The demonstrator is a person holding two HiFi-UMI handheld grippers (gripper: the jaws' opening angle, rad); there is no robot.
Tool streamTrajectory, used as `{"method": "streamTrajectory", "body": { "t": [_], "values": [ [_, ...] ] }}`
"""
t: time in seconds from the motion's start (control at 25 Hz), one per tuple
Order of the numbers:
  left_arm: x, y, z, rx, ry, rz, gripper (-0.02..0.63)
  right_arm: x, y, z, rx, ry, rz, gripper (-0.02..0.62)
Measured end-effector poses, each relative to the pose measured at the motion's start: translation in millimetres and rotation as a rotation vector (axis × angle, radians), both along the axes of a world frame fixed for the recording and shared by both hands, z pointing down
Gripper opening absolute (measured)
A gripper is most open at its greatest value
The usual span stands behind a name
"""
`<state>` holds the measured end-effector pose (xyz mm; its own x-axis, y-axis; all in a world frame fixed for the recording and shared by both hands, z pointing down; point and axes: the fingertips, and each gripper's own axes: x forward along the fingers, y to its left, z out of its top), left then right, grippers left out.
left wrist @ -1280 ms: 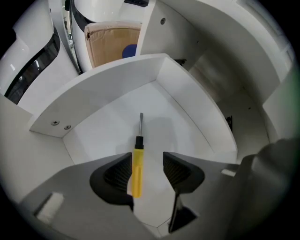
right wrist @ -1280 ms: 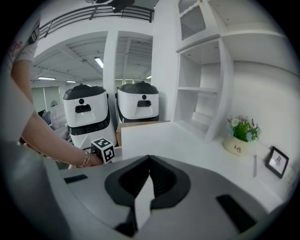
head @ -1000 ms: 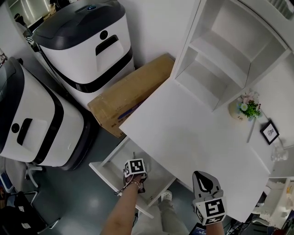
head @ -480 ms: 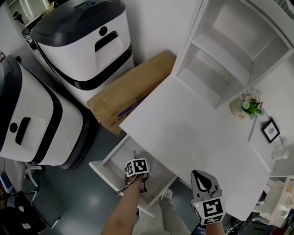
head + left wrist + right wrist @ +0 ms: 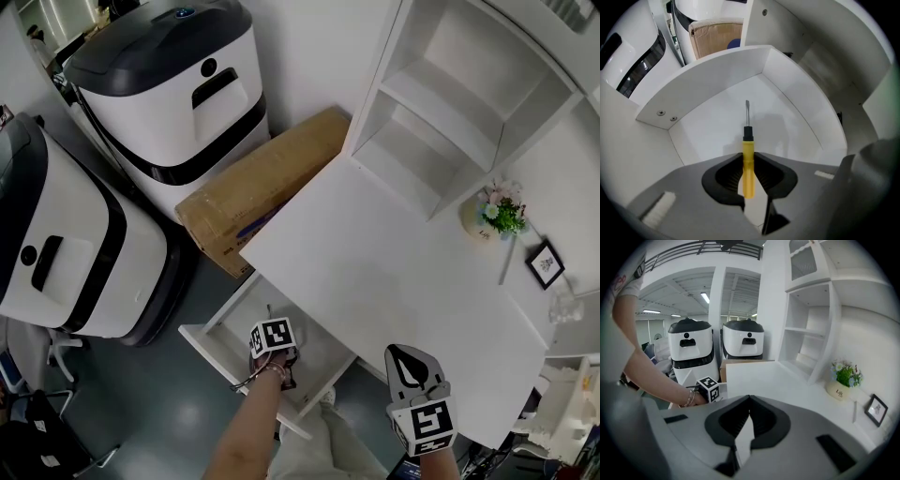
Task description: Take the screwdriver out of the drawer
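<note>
The screwdriver [image 5: 748, 173] has a yellow handle, a black collar and a thin metal shaft, and lies on the floor of the open white drawer [image 5: 708, 79]. My left gripper [image 5: 748, 157] points almost straight down into the drawer [image 5: 217, 347]. Its jaws have just been closing, and the pads now press on both sides of the yellow handle. In the head view its marker cube hides the left gripper's [image 5: 272, 339] jaws and the tool. My right gripper [image 5: 410, 361] hangs over the white table's [image 5: 394, 281] front edge. Its jaws [image 5: 749, 398] are shut and hold nothing.
Two white-and-black machines [image 5: 178, 84] stand at the left, with a cardboard box [image 5: 262, 192] against the table. A white shelf unit [image 5: 469, 103], a potted plant [image 5: 492, 217], a small picture frame [image 5: 546, 264] and a glass [image 5: 565, 309] occupy the table's far and right side.
Both grippers stay where they were, the left one down in the drawer. Only the head view has shifted slightly.
</note>
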<state>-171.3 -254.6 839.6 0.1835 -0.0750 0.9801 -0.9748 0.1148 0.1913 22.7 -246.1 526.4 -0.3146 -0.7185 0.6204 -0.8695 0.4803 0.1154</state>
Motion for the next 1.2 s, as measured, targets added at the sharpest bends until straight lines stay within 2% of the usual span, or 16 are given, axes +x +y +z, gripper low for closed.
{"method": "streamTrajectory", "body": {
  "t": [0.52, 0.8, 1.2],
  "values": [
    [-9, -1, -61, 0.108, 0.044, -0.127, 0.081, -6, 5, -39, 0.075, -0.043, -0.079, 0.006],
    [-11, 1, -90, 0.153, 0.041, -0.137, 0.081, -3, 5, -62, 0.127, -0.072, -0.087, 0.006],
    [-14, -14, -139, 0.263, 0.021, -0.125, 0.081, 5, 4, -97, 0.202, -0.096, -0.081, 0.006]
  ]
}}
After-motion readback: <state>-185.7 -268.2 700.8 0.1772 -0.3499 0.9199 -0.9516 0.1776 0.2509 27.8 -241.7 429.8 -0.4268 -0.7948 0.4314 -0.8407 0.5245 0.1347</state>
